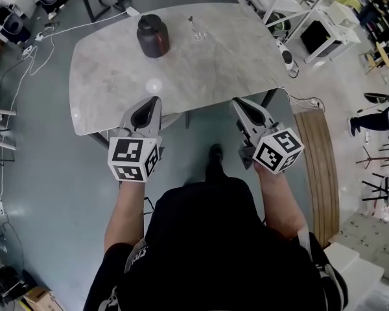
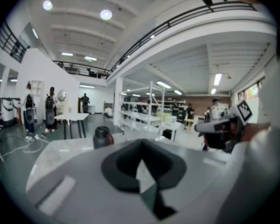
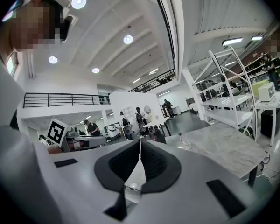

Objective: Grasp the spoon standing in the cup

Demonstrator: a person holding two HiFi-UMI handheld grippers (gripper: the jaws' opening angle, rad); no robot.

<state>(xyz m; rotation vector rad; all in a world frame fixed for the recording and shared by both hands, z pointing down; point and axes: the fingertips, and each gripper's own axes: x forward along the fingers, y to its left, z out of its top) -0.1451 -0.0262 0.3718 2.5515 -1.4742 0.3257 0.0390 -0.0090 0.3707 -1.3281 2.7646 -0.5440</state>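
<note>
The cup (image 1: 196, 30), a small clear glass, stood on the far part of the grey marbled table (image 1: 110, 76), well ahead of both sets of fingertips. It was ahead and to the right of the left gripper (image 1: 155, 101) and ahead and to the left of the right gripper (image 1: 237, 103). The spoon (image 1: 192, 21) showed as a thin upright stem rising from the cup, too small for its bowl to be made out. Nothing touched either item.

A dark lidded jar (image 1: 152, 35) stood near the cup, on its left, almost straight ahead of the left fingertips and well apart from them. In the left gripper view the jar (image 2: 102, 136) sat beyond the jaws and to their left. In the right gripper view the cup (image 3: 181, 143) appeared beyond the fingertips and to their right, with the jar (image 3: 157, 135) nearer the jaw line.

Left gripper (image 2: 141, 143): jaws clenched together, pads meeting, with nothing between them. Right gripper (image 3: 140, 142): jaws likewise pressed together and empty.

Both grippers were held level at the near edge of the table, fingertips over the edge and pointing toward the far side. They were set apart from each other, each carried in one of the person's hands. Each marker cube sat at the rear, toward the person.

A shoe (image 1: 215, 153) stood on the grey floor between the two grippers, under the near table edge. A curved wooden bench (image 1: 321, 167) lay to the right of the right gripper.
</note>
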